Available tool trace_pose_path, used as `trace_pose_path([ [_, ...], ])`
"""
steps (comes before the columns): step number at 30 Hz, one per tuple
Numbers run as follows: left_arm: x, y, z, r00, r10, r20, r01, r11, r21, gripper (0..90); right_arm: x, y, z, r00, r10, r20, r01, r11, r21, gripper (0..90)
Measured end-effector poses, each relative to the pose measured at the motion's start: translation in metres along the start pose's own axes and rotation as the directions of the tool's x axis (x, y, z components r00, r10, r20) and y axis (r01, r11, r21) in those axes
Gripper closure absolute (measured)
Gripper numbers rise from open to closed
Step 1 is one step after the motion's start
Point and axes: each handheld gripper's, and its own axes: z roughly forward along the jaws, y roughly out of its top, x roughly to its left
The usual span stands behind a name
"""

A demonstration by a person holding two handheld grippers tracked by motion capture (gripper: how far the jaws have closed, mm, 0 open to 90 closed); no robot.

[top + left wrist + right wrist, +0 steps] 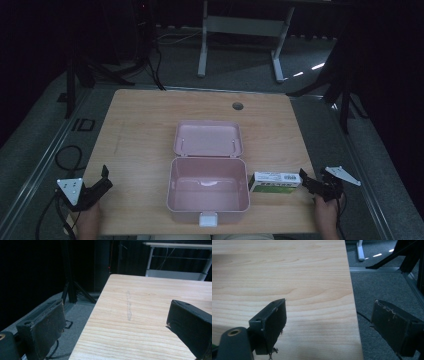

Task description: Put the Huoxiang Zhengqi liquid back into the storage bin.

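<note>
Black right claw (303, 178) wide open, seemingly just off white-green carton (275, 182) | left claw (103, 178) open, empty

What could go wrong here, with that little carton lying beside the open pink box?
The carton lies close to the table's right edge, so a clumsy nudge from the open right hand-held gripper might push it off. It also sits tight against the pink box, which leaves little room for a jaw on that side.
</note>
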Motion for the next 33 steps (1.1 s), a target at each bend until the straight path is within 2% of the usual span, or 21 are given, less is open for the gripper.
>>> trace_pose_path([
  [2,0.0,0.001,-0.002,1.0,0.004,-0.001,-0.004,1.0,-0.007,2.3,0.0,0.0,0.0,1.0,0.002,-0.002,-0.002,1.0,0.005,12.8],
  [3,0.001,0.001,-0.002,0.9998,0.003,0.017,-0.003,0.9998,-0.018,2.4,0.0,0.0,0.0,1.0,0.0,-0.001,0.0,1.0,0.006,12.9],
  [4,0.001,0.001,-0.002,0.9998,0.003,0.017,-0.003,0.9998,-0.018,2.3,0.0,0.0,0.0,1.0,0.0,-0.001,0.0,1.0,0.006,12.9],
  [5,0.005,0.002,-0.003,0.9985,-0.015,0.052,0.016,0.9996,-0.021,2.3,0.002,0.0,0.0,0.9999,-0.013,0.0,0.013,1.0,0.009,12.8],
  [9,0.007,0.002,-0.005,0.9989,-0.02,0.042,0.021,0.9994,-0.027,2.3,0.003,0.0,0.0,0.9997,-0.026,0.001,0.026,1.0,0.016,12.8],
  [10,0.003,0.002,-0.006,0.9995,0.017,0.026,-0.016,0.9995,-0.026,2.3,0.003,0.0,0.0,0.9997,-0.026,0.001,0.026,1.0,0.016,12.8],
  [11,0.003,0.002,-0.006,0.9995,0.017,0.026,-0.016,0.9995,-0.026,2.3,0.004,0.0,0.0,0.9995,-0.031,0.0,0.031,0.999,0.022,12.8],
  [13,-0.002,0.0,-0.004,0.9979,0.05,0.041,-0.05,0.9988,-0.005,2.3,0.004,0.0,0.001,0.9994,-0.034,0.001,0.034,0.999,0.033,12.8],
  [15,-0.004,0.0,-0.003,0.9966,0.068,0.045,-0.068,0.9977,-0.005,2.3,0.005,0.0,0.002,0.9991,-0.042,0.005,0.042,0.998,0.041,12.7],
  [16,-0.004,0.0,-0.003,0.9966,0.069,0.047,-0.069,0.9976,-0.002,2.3,0.006,0.0,0.002,0.9985,-0.052,0.015,0.051,0.998,0.046,12.6],
  [18,-0.004,0.0,-0.003,0.9965,0.068,0.05,-0.068,0.9977,-0.002,2.3,0.006,0.0,0.003,0.9984,-0.056,0.003,0.056,0.996,0.07,12.2],
  [20,-0.002,0.0,-0.004,0.9977,0.045,0.05,-0.045,0.999,-0.006,2.3,0.004,0.001,0.004,0.9982,-0.06,0.002,0.059,0.993,0.1,12.3],
  [21,-0.001,0.0,-0.003,0.9979,0.04,0.051,-0.04,0.9992,-0.004,2.3,0.002,0.002,0.004,0.9988,-0.043,-0.025,0.046,0.991,0.129,12.2],
  [22,-0.001,0.0,-0.003,0.9979,0.04,0.051,-0.04,0.9992,-0.004,2.3,0.002,0.002,0.004,0.9988,-0.043,-0.025,0.046,0.991,0.129,12.2],
  [23,0.0,0.0,-0.002,0.9974,0.034,0.064,-0.034,0.9994,0.001,2.3,0.0,0.005,0.004,0.9985,-0.026,-0.048,0.034,0.983,0.178,12.4],
  [24,0.0,0.0,-0.002,0.997,0.034,0.069,-0.034,0.9994,0.0,2.3,0.0,0.006,0.003,0.9982,-0.032,-0.05,0.041,0.98,0.196,12.5],
  [28,-0.002,0.0,-0.002,0.9963,0.04,0.076,-0.04,0.9992,0.003,2.3,-0.001,0.011,-0.001,0.994,-0.086,-0.068,0.101,0.958,0.267,12.8],
  [32,-0.002,0.0,-0.001,0.9964,0.042,0.074,-0.043,0.9991,0.003,2.3,-0.002,0.017,-0.004,0.9866,-0.12,-0.11,0.151,0.927,0.344,13.0],
  [33,-0.002,0.0,-0.001,0.9964,0.042,0.074,-0.043,0.9991,0.003,2.3,-0.002,0.018,-0.005,0.9841,-0.129,-0.122,0.166,0.915,0.368,13.0],
])
